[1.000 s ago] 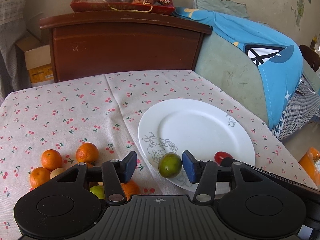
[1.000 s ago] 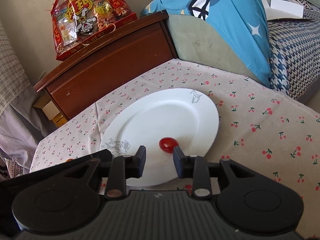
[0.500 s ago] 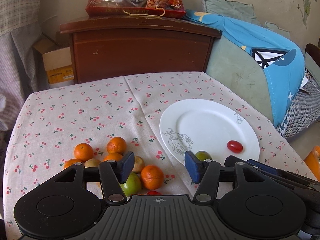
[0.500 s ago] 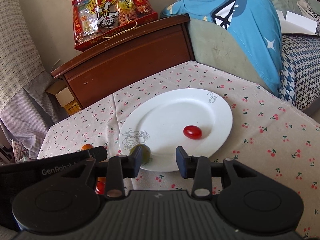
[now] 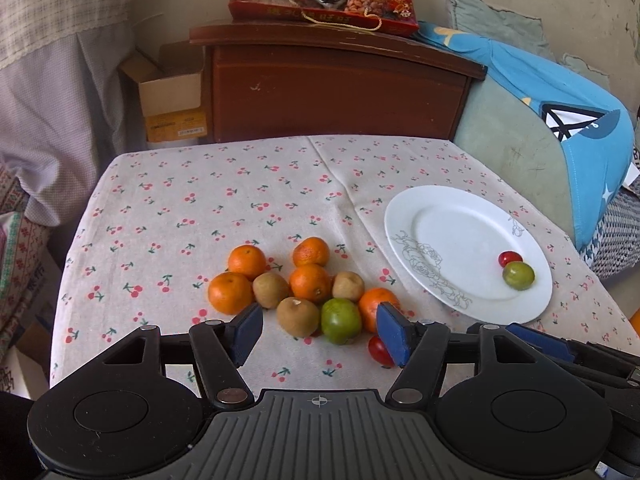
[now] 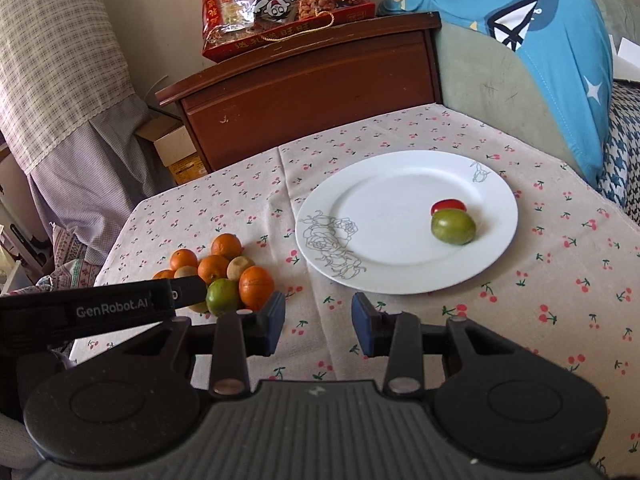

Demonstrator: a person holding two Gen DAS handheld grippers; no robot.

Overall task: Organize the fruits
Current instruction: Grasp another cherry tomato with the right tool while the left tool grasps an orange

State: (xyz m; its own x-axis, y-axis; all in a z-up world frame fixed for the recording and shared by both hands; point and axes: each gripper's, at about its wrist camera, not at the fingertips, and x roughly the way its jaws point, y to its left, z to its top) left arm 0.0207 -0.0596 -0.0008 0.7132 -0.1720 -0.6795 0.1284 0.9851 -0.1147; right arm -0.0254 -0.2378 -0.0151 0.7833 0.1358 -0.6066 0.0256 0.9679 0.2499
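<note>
From the left wrist camera, the left gripper (image 5: 319, 334) hangs with its jaws spread wide and nothing between them, above the near edge of the cherry-print tablecloth (image 5: 248, 200). Just beyond its blue pads lies a cluster of five orange mandarins (image 5: 247, 261), three brown kiwis (image 5: 270, 290), a green round fruit (image 5: 341, 320) and a small red cherry tomato (image 5: 379, 350) half hidden by the right-hand pad. Toward the cloth's right edge, the white round plate (image 5: 452, 240) holds only a red tomato (image 5: 510, 258) touching a green fruit (image 5: 518, 275), so I judge most of the sorting remains.

From the right wrist camera, the right gripper (image 6: 319, 328) is also open and empty, hovering near the plate's front rim. The left gripper's black body crosses in front of the fruit pile, partly blocking it. A brown wooden cabinet (image 6: 312, 96) carrying a red snack bag (image 6: 280, 0) stands behind the table.
</note>
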